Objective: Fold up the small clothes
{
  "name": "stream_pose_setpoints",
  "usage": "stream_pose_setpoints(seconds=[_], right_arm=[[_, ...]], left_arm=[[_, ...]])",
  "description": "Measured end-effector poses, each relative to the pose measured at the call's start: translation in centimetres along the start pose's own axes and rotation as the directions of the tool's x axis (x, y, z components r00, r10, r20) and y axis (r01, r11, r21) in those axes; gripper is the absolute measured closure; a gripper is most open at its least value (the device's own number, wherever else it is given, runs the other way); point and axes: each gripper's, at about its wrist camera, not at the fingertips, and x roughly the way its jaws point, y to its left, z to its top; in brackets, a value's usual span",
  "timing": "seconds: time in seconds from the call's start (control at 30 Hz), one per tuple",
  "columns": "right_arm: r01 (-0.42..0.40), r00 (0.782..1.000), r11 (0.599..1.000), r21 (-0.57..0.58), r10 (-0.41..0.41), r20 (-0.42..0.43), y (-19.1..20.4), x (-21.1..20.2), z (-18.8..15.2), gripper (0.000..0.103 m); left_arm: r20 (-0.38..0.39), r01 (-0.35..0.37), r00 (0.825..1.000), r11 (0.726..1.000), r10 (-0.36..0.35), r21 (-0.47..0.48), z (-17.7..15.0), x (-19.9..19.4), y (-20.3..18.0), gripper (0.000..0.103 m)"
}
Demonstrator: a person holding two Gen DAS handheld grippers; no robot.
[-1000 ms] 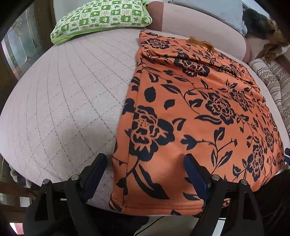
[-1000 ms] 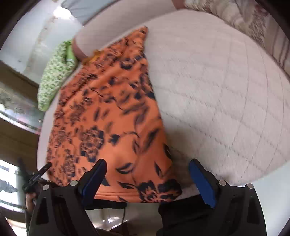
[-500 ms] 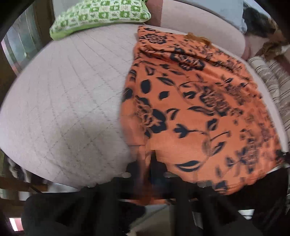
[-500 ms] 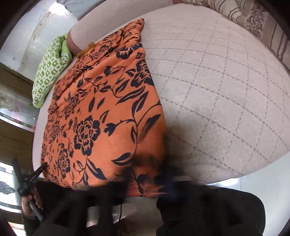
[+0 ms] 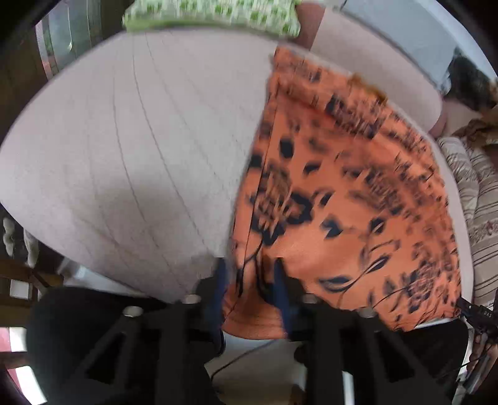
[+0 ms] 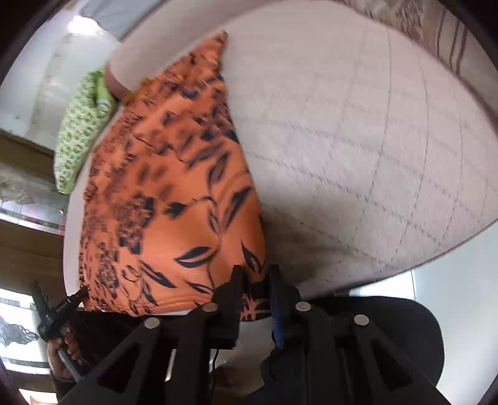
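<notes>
Both views are smeared by motion blur, so the print on the orange floral garment (image 5: 342,199) reads only as dark blotches. The garment lies on the quilted mattress (image 5: 140,149), its hem hanging over the near edge. The left gripper (image 5: 249,280) has its jaws narrow and opening, with the hem's left corner bunched between them. The right gripper (image 6: 253,286) has the right corner between narrow, opening jaws. Whether the pads press cannot be told.

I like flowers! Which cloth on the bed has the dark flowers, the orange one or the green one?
The orange cloth: dark flowers and leaves cover it. The green pillow at the bed's far edge shows only a small green-and-white pattern.
</notes>
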Motion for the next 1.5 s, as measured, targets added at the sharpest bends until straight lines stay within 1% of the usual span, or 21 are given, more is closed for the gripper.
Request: stream_pose_setpoints(seconds=[0.03,0.07,0.1,0.17,0.23,0.27,0.4,0.43,0.47,0.53,0.7,0.8,0.87,0.93,1.0,1.07,1.23,1.27,1.33,1.4,1.5], right_arm=[[0.011,1.0,1.0,-0.005,-0.011,0.022,0.2,-0.5,0.2,0.076],[0.026,0.998,1.0,-0.014,-0.025,0.056,0.4,-1.4,0.7,0.067],[0.032,0.997,0.999,-0.019,-0.03,0.074,0.6,-1.6,1.0,0.046],[0.029,0.99,0.999,-0.031,-0.025,0.141,2.1,-2.6,1.7,0.021],[0.026,0.99,0.999,-0.045,-0.019,0.14,2.6,-2.0,2.3,0.02],[0.031,0.993,0.999,-0.043,-0.026,0.113,2.9,-1.4,2.6,0.02],[0.058,0.998,0.997,-0.043,-0.059,-0.016,2.0,1.6,1.5,0.021],[0.038,0.999,0.999,-0.035,-0.039,-0.029,1.8,1.9,1.1,0.022],[0.012,0.999,0.999,-0.031,-0.013,-0.03,1.7,1.7,0.8,0.03],[0.008,1.0,0.999,-0.039,-0.009,-0.006,2.2,1.0,0.9,0.033],[0.134,0.98,0.988,-0.071,-0.121,0.157,4.2,-2.2,2.0,0.032],[0.094,0.973,0.992,-0.078,-0.074,0.221,5.2,-3.2,3.1,0.032],[0.033,0.978,0.995,-0.09,-0.013,0.207,5.9,-2.6,3.6,0.03],[0.025,0.992,0.995,-0.097,-0.012,0.127,6.4,-0.4,4.1,0.028],[0.037,0.994,0.994,-0.101,-0.027,0.101,6.8,0.9,4.5,0.028],[0.013,0.991,0.993,-0.118,0.004,0.134,7.6,0.7,5.1,0.028],[-0.008,0.972,0.984,-0.177,0.049,0.23,10.4,-0.2,9.1,0.028],[-0.007,0.97,0.982,-0.188,0.053,0.238,11.0,0.0,10.0,0.028],[-0.026,0.964,0.98,-0.2,0.077,0.253,11.7,0.6,11.5,0.028],[-0.04,0.964,0.974,-0.225,0.097,0.248,12.6,1.7,13.1,0.028],[-0.049,0.961,0.963,-0.266,0.118,0.249,14.2,3.6,15.8,0.028]], left_arm=[[0.035,-0.005,0.999,1.0,0.005,0.018,0.2,-0.9,-0.3,0.052],[0.066,-0.006,0.998,0.999,0.004,0.036,0.6,-1.6,-0.6,0.042],[0.098,-0.002,0.995,0.999,-0.003,0.051,0.8,-2.3,-1.0,0.038],[0.124,-0.006,0.992,0.998,-0.003,0.067,1.2,-2.5,-1.3,0.03],[0.08,-0.028,0.997,0.997,0.022,0.079,1.3,-1.0,-1.3,0.03],[0.031,-0.044,0.999,0.996,0.042,0.075,0.8,0.3,-1.2,0.03],[-0.044,-0.03,0.998,0.998,0.033,0.061,-0.7,2.6,-0.8,0.03],[-0.036,-0.035,0.999,0.997,0.037,0.067,-0.8,2.5,-0.8,0.03],[-0.028,-0.032,0.999,0.997,0.034,0.067,-0.6,2.2,-0.9,0.03],[-0.001,-0.005,1.0,0.998,0.005,0.065,-0.2,1.4,-1.2,0.03],[0.106,-0.01,0.994,0.996,0.0,0.086,0.6,-0.8,-1.9,0.03],[0.029,-0.074,0.997,0.992,0.072,0.103,0.7,1.9,-1.7,0.03],[-0.038,-0.114,0.992,0.989,0.118,0.097,0.4,3.6,-1.1,0.031],[-0.002,-0.088,0.996,0.992,0.088,0.086,0.6,2.5,-1.2,0.031],[0.042,-0.056,0.998,0.994,0.052,0.096,1.8,1.1,-1.9,0.031],[0.124,-0.036,0.992,0.991,0.02,0.128,3.8,-0.6,-2.7,0.031],[0.208,-0.02,0.978,0.983,-0.019,0.185,11.5,0.1,-4.5,0.031],[0.223,-0.03,0.975,0.983,-0.011,0.18,13.6,0.8,-4.7,0.031],[0.222,0.009,0.974,0.983,-0.05,0.184,17.7,3.3,-5.4,0.031],[0.235,-0.022,0.972,0.983,-0.022,0.183,21.7,5.6,-5.9,0.031],[0.215,-0.016,0.976,0.982,-0.025,0.187,26.9,9.7,-6.5,0.038]])
